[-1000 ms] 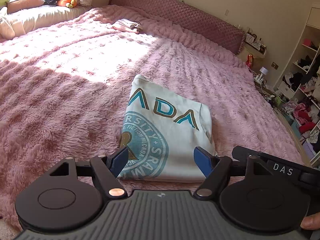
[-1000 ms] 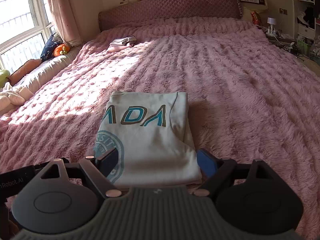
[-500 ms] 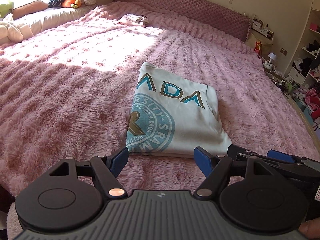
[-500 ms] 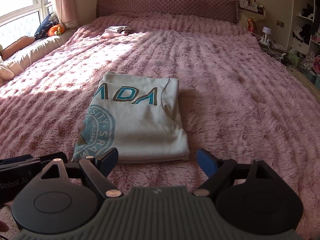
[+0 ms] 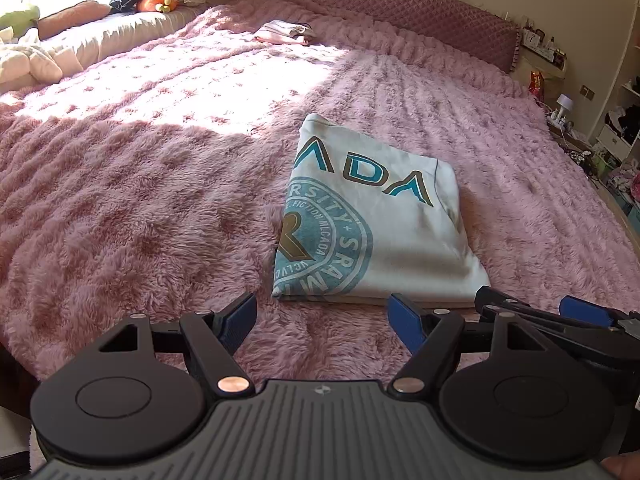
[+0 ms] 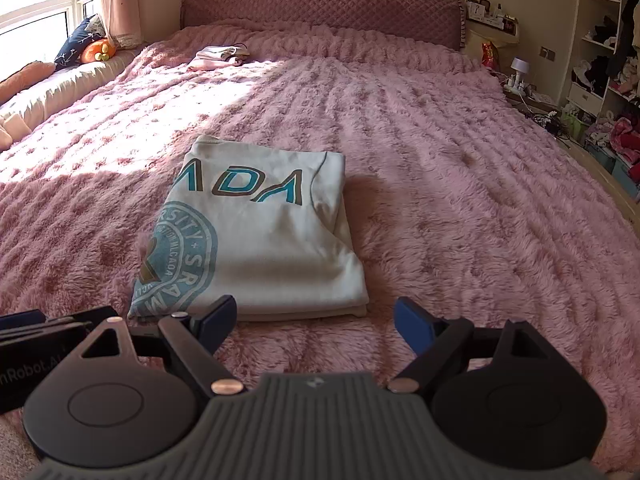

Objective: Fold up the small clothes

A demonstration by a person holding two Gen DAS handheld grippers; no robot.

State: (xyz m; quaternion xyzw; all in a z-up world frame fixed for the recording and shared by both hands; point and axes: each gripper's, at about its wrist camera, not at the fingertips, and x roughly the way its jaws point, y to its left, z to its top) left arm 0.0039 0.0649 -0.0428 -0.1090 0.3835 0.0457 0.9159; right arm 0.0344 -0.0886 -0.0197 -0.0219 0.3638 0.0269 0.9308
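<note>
Folded white T-shirt [image 5: 380, 236], teal crest print: lying flat mid-bed on the pink fluffy blanket [image 5: 140, 200]. Left gripper [image 5: 322, 318]: hovering at the shirt's 6 o'clock, fingers [image 5: 240, 318] released, holding nothing. Right gripper [image 6: 316, 318]: hovering alongside at 5 o'clock, fingers released. Small folded garments [image 6: 218, 56]: lying at 12 o'clock, near the quilted headboard [image 6: 320, 6].

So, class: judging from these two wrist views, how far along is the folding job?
Done: the printed T-shirt lies folded into a neat rectangle on the pink blanket. In hand: nothing; the left gripper and right gripper are both open and clear of it. Left: possibly the small pink garment near the headboard, whose state is unclear.
</note>
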